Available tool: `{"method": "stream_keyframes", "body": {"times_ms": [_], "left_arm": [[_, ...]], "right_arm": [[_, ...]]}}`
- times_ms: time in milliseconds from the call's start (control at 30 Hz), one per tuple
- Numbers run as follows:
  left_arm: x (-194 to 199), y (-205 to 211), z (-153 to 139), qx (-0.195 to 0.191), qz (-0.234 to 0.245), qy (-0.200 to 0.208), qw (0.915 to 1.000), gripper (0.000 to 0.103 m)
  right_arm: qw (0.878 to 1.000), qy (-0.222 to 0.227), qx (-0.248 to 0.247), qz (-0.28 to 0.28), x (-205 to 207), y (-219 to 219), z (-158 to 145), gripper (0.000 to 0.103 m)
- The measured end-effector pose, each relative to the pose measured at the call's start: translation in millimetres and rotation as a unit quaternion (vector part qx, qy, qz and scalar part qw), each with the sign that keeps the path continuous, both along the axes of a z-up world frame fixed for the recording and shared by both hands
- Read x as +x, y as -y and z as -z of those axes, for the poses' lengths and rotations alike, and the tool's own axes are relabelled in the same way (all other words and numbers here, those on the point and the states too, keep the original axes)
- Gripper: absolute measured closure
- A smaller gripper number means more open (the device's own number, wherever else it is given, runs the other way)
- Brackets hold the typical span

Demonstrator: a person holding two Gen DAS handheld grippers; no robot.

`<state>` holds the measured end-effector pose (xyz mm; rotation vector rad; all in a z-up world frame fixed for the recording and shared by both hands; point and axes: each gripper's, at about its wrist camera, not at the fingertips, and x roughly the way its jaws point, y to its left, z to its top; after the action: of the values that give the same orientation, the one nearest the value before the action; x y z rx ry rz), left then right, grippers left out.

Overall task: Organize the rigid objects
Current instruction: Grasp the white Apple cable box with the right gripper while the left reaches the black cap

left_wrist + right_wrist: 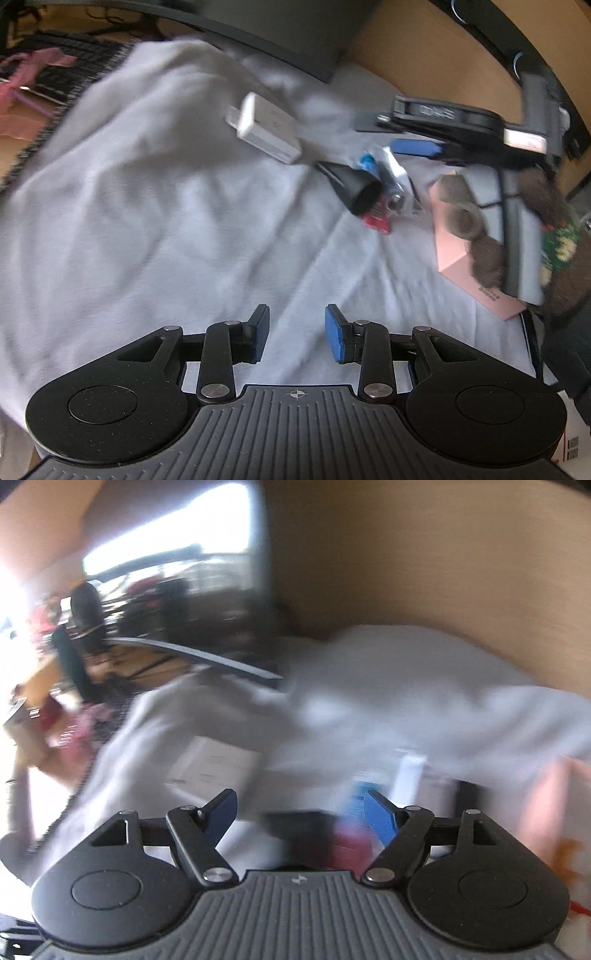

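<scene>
- On a white cloth lie a white adapter, a black cone, a blue-capped tube and a red piece, the last three touching.
- Left tongs hang over bare cloth, jaws apart, holding nothing.
- Right tongs gape wide and empty in their own blurred view; a pink box lies near the pile.
</scene>
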<state>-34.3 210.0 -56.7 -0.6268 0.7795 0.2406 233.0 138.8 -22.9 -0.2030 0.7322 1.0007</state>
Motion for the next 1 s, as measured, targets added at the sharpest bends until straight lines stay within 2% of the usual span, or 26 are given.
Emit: {"method": "stream_keyframes", "body": {"times_ms": [233,400,467,500,567,700,767,867,1000], "left_arm": [[-33.1,-6.4,-0.9,-0.003,-0.046,-0.006,0.9989,0.067],[-51.0,-11.3,3.4,-0.008,-0.073,-0.014,0.9972,0.067],[-54.5,-14.0,4.0,-0.003,-0.075,-0.018,0.997,0.067],[-55.4,-15.0,4.1,-0.003,-0.076,-0.019,0.997,0.067],[-54.4,-16.5,4.2,-0.002,-0.072,-0.019,0.9972,0.067],[-37.7,-12.9,4.3,0.002,-0.044,-0.019,0.9988,0.067],[-25.3,-9.3,4.1,0.005,-0.024,-0.018,0.9995,0.067],[-4.1,-4.1,4.7,0.009,0.002,-0.017,0.9998,0.067],[31.9,5.5,0.1,0.017,0.044,-0.003,0.9989,0.067]], "right_arm": [[1.0,0.006,-0.006,-0.029,-23.5,-82.8,25.0,0.022],[0.998,0.022,-0.053,0.014,-26.9,-113.4,46.3,0.021],[0.998,-0.009,-0.061,0.018,-20.4,-113.9,55.5,0.022],[0.998,-0.034,-0.053,0.014,-17.3,-109.2,57.4,0.028],[0.998,-0.044,-0.044,0.006,-19.3,-97.5,53.0,0.029],[0.999,0.015,-0.044,-0.024,-50.8,-56.2,27.4,0.032],[0.998,0.042,-0.042,-0.028,-69.8,-21.1,12.0,0.032],[0.996,0.071,-0.044,-0.009,-95.0,40.4,-1.7,0.032],[0.995,0.062,-0.055,0.054,-110.2,123.7,1.1,0.032]]}}
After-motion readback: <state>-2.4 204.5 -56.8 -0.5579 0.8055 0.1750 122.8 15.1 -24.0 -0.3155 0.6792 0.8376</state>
